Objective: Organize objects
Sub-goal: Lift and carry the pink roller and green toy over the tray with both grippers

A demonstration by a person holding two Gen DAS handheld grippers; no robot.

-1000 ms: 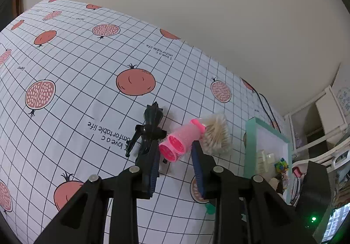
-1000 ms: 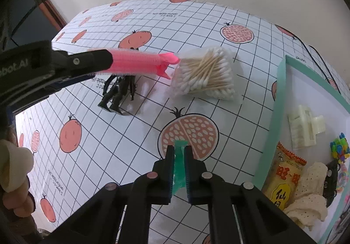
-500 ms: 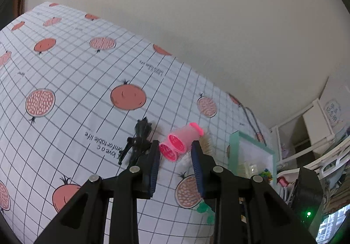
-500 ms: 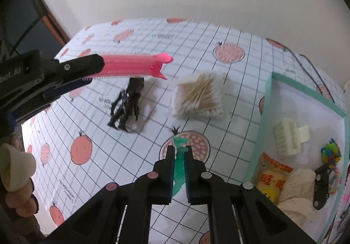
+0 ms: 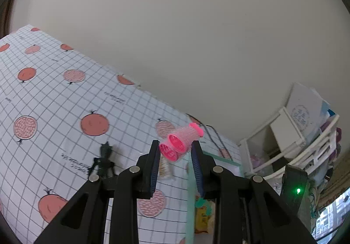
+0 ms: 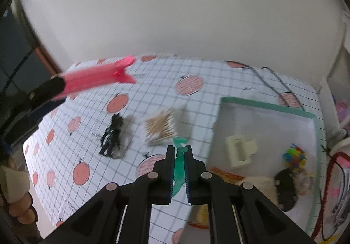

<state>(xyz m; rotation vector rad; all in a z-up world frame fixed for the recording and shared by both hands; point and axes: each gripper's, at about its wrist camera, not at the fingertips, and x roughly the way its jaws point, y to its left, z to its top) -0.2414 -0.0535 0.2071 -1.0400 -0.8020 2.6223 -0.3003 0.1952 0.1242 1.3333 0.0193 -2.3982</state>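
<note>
The left gripper (image 5: 175, 147) is clenched on a pink hair roller (image 5: 180, 142), a doubled tube with a flared far end, held up off the desk (image 5: 54, 95), which is covered in a white grid cloth printed with red pomegranates. In the right wrist view the same roller (image 6: 98, 77) reaches in from the left edge, well above the cloth and blurred. The right gripper (image 6: 179, 150) is closed tight on a thin green clip (image 6: 178, 169), whose forked tip sticks out past the fingertips; it too is clear of the desk.

On the cloth below lie two loose things, just beside each other near the middle of the desk: a black claw clip (image 6: 112, 135) on the left and a bundle of cotton swabs (image 6: 161, 127) on the right. The swabs sit between the claw clip and a white tray with a teal rim (image 6: 269, 104) that occupies the desk's right side.

Inside the tray are a cream claw clip (image 6: 239, 152), a bunch of multicoloured bands (image 6: 294, 155) near its right wall, a dark oval item (image 6: 286, 185) too blurred to name, something pale and fluffy (image 6: 256, 182), and a yellow and orange packet (image 6: 201, 215) partly hidden behind the right gripper's arm. A thin black cable (image 6: 275, 78) runs across the desk's far right corner. Beyond the desk's right edge a white shelf unit (image 5: 291, 134) stands against the wall. A person's fingers (image 6: 20, 206) show at the lower left edge
</note>
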